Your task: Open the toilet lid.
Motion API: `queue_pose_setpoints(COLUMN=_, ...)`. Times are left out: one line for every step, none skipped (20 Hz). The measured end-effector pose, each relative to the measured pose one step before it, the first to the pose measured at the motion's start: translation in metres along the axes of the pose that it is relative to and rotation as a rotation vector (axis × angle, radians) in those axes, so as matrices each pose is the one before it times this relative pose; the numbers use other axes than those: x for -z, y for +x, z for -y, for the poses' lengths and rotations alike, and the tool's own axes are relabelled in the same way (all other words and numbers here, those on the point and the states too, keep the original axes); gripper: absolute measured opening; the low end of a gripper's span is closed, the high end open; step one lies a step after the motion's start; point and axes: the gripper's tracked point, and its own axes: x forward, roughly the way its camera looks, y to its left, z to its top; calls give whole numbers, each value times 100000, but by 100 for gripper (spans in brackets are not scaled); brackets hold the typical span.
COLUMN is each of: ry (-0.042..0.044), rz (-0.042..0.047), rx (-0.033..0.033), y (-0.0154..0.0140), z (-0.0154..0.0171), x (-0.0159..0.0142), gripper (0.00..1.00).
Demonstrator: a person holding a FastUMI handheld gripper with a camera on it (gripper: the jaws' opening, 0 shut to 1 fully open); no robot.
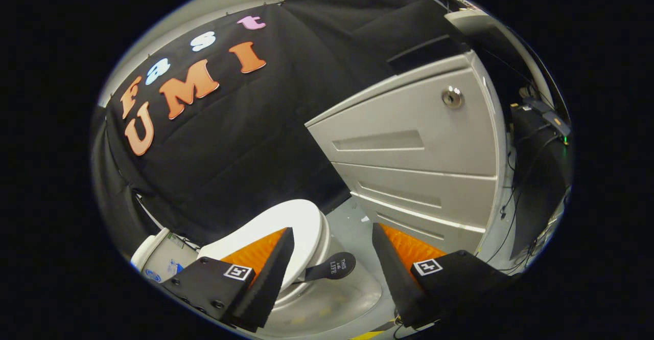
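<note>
While gripper point(332, 250) gapes, toilet lid point(286, 227) lies seemingly flat.

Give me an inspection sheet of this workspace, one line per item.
Surface: grey floor between toilet and cabinet.
Job's things: white toilet lid down and closed; a small dark tab sticks out at its edge.
Clutter: white container beside the toilet.
Grippers: claw open, fingers spread, one over the lid, holding nothing.
Cables: black cables hang beside the cabinet.
Surroundings: grey drawer cabinet with a keyhole lock; black cloth wall behind the toilet.
</note>
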Motion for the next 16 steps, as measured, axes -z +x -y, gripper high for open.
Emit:
queue_pose_setpoints(ry=3066, rz=-218, rx=802, y=317, z=394, x=330, gripper=99)
queue_pose_setpoints(ry=3505, rz=-45, rx=511, y=366, z=363, x=231, gripper=99)
queue_pose_setpoints(ry=3647, rz=-42, rx=230, y=325, z=262, x=243, gripper=99)
queue_pose_setpoints(ry=3642, rz=-50, rx=203, y=337, z=209, x=170, gripper=99)
queue_pose_setpoints(ry=3568, rz=-486, rx=295, y=318, z=232, x=296, gripper=99)
queue_pose_setpoints(ry=3783, rz=-659, rx=273, y=362, z=190, x=286, gripper=99)
queue_pose_setpoints(ry=4016, rz=-635, rx=-40, y=289, z=138, x=251, gripper=98)
queue_pose_setpoints(ry=4700, rz=-763, rx=-1188, y=237, z=-206, x=242, gripper=99)
queue_pose_setpoints(ry=5270, rz=-682, rx=-2062, y=0, z=-406, x=225, gripper=98)
queue_pose_setpoints(ry=5676, rz=-1080, rx=-1885, y=337, z=-332, x=457, gripper=98)
queue_pose_setpoints(ry=4484, rz=-526, rx=-1466, y=143, z=-27, x=233, gripper=97)
queue_pose_setpoints(ry=3707, rz=-437, rx=-755, y=98, z=-92, x=164, gripper=96)
queue_pose_setpoints(ry=2965, rz=-974, rx=-2, y=181, z=81, x=279, gripper=90)
queue_pose_setpoints(ry=2571, rz=-866, rx=-1045, y=52, z=-174, x=258, gripper=84)
queue_pose_setpoints(ry=2090, rz=-727, rx=-1138, y=-184, z=-357, x=304, gripper=78)
queue_pose_setpoints(ry=1248, rz=-396, rx=-992, y=-71, z=-251, x=232, gripper=73)
